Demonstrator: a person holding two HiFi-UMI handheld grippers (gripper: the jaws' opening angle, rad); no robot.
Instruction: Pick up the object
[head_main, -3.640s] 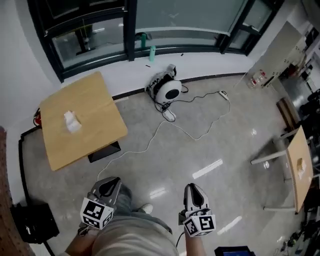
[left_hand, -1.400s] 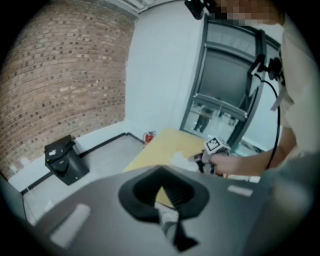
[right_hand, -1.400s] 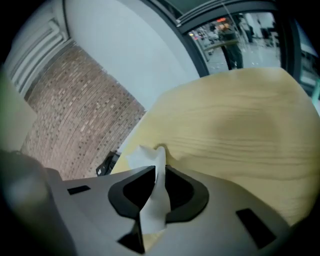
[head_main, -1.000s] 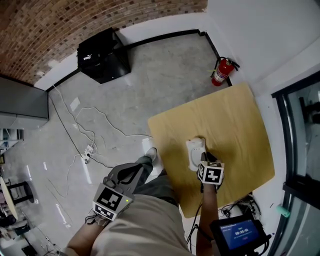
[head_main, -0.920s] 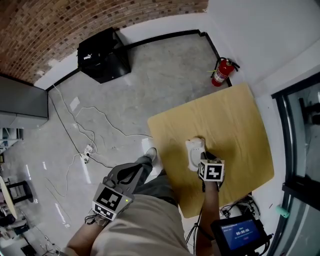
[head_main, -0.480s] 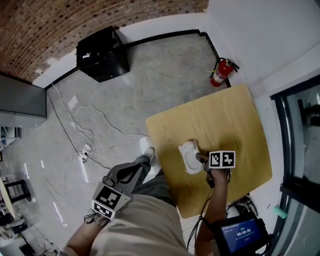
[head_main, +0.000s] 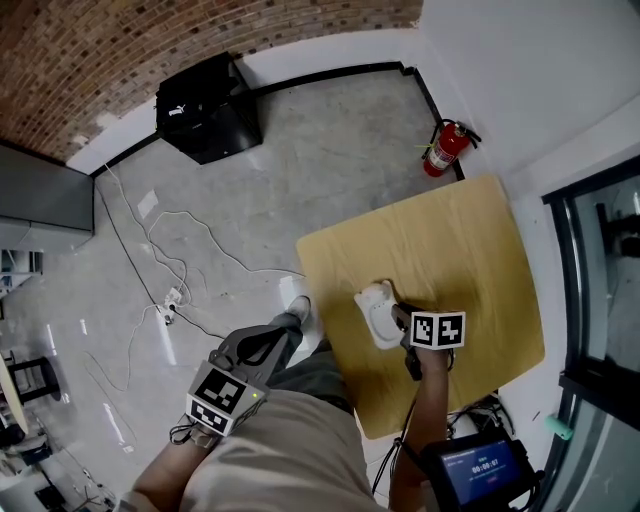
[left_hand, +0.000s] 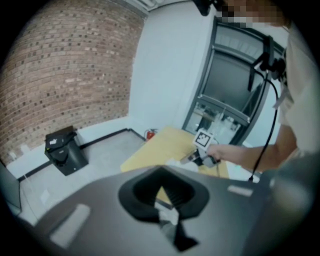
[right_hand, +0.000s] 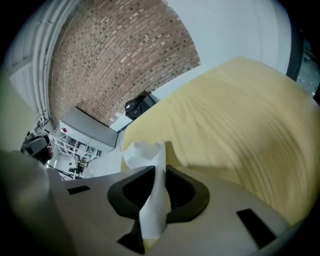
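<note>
The object is a crumpled white thing (head_main: 374, 311) on the light wooden table (head_main: 470, 250). My right gripper (head_main: 397, 316) reaches it from the right. Its jaws are closing, and the white object (right_hand: 150, 190) stands between them, pinched thin in the right gripper view (right_hand: 151, 220). My left gripper (head_main: 272, 345) is shut and empty, held low beside the person's leg over the floor. From the left gripper view (left_hand: 167, 207), the right gripper (left_hand: 197, 156) and the white object (left_hand: 175, 162) show far off on the table.
A red fire extinguisher (head_main: 445, 150) stands by the wall past the table's far corner. A black case (head_main: 205, 95) sits near the brick wall. Cables (head_main: 180, 260) run over the grey floor. A screen device (head_main: 483, 468) hangs below the right arm.
The right gripper has swung from below the white object round to its right side and taken it between the jaws. The object shifted slightly left. The left gripper has hardly moved.
</note>
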